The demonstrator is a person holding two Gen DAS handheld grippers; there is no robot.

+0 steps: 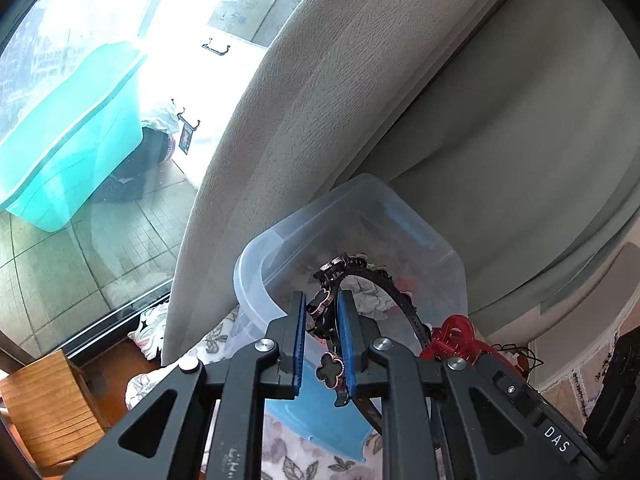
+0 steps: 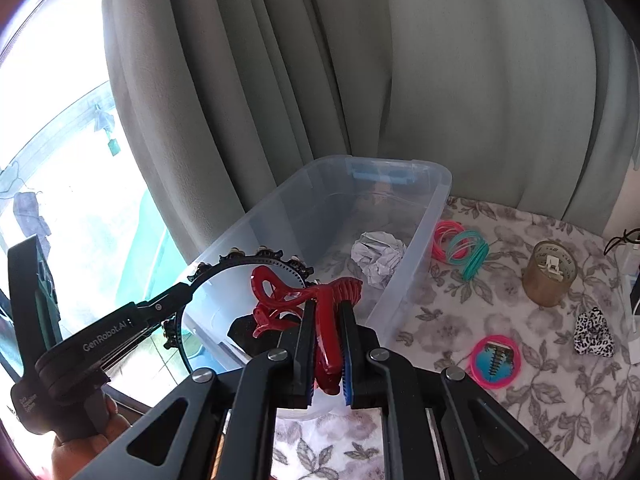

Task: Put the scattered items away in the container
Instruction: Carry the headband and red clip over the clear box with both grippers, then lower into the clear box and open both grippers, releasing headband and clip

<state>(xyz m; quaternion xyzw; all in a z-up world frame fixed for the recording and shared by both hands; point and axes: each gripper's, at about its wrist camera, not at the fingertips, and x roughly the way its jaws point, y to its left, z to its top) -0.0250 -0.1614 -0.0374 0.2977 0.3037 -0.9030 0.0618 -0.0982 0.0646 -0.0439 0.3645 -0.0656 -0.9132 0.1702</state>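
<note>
Container (image 2: 424, 216) of clear plastic sits on the floral-covered worktop (image 2: 520, 360) against the grey curtain (image 2: 440, 80), just ahead of both grippers.

Inside it lies a crumpled paper ball (image 2: 378, 258). The left gripper (image 1: 323, 332) clamps a black studded headband (image 1: 400, 300) over the container's near rim; the right gripper (image 2: 326, 344) pinches a red claw clip (image 2: 304, 296) beside it. Pink and teal bangles (image 2: 460, 248), a pink round mirror (image 2: 495, 361) and a leopard scrunchie (image 2: 593, 333) lie scattered to the right.

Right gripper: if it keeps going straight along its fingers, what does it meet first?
Likely the clear plastic bin: the right gripper, shut on the red hair claw, points into its open top. Along that line the crumpled paper ball inside looks first, though depth is unclear.
</note>
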